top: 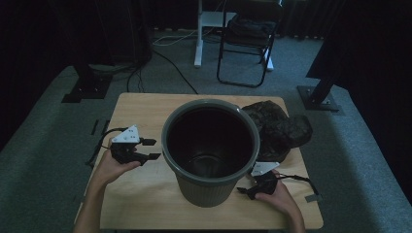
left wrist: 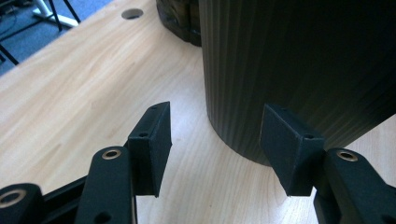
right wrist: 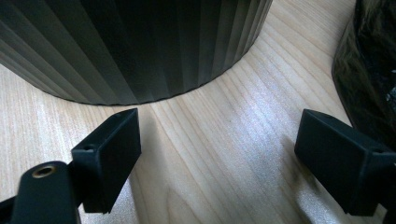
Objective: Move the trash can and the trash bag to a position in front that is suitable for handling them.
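A dark grey-green ribbed bin (top: 204, 191) stands upright and empty in the middle of the wooden table (top: 141, 109). A crumpled black plastic bag (top: 282, 128) lies behind it to the right. My left gripper (top: 150, 149) is held left of the bin, jaws open and pointing at its wall, with nothing between them. My right gripper (top: 245, 191) lies low at the bin's front right, open and empty. In the left gripper view the gripper (left wrist: 215, 144) faces the bin's base (left wrist: 299, 60). In the right gripper view the gripper (right wrist: 219, 154) is wide over bare wood, between bin (right wrist: 130, 42) and bag (right wrist: 369, 74).
A black folding chair (top: 248, 39) and a white desk leg (top: 198, 34) stand on the grey carpet beyond the table. Black stand feet (top: 87, 87) flank the table's far corners. A cable hole (left wrist: 132, 13) is cut in the tabletop near the far edge.
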The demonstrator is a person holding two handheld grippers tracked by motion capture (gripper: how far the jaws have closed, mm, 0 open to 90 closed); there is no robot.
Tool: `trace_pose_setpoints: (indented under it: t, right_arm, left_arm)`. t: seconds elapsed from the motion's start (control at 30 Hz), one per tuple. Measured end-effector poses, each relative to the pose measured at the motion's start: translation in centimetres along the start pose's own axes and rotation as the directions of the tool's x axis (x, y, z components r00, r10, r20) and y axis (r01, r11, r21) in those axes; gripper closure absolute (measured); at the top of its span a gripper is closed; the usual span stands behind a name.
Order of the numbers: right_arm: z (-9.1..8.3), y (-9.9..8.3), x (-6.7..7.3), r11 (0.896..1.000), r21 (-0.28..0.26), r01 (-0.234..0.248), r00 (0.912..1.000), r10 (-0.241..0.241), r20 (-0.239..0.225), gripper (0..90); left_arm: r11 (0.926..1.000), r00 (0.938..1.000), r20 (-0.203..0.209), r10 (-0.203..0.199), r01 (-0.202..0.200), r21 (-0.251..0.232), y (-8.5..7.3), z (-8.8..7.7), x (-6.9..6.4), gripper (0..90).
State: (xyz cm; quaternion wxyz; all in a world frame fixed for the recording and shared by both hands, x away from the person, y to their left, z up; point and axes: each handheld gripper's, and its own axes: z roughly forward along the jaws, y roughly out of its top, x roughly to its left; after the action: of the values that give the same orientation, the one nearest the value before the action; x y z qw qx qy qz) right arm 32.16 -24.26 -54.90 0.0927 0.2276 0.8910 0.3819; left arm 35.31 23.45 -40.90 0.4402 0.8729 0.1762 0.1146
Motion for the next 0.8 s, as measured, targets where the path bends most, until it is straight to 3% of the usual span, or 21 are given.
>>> trace_pose_setpoints:
  t: [0.4, 0.8]
  right_arm:
    - [0.0, 0.0, 0.0, 1.0, 0.0, 0.0, 1.0, 0.0, 0.0, 14.1]
    - [0.0, 0.0, 0.0, 1.0, 0.0, 0.0, 1.0, 0.0, 0.0, 14.1]
  left_arm:
    - [0.9987, 0.9987, -0.022, 0.045, -0.046, -0.022, 3.3, -2.0, 1.9, 44.0]
    - [0.9952, 0.9959, -0.038, 0.082, -0.084, -0.05, 6.1, -4.0, 2.2, 44.0]
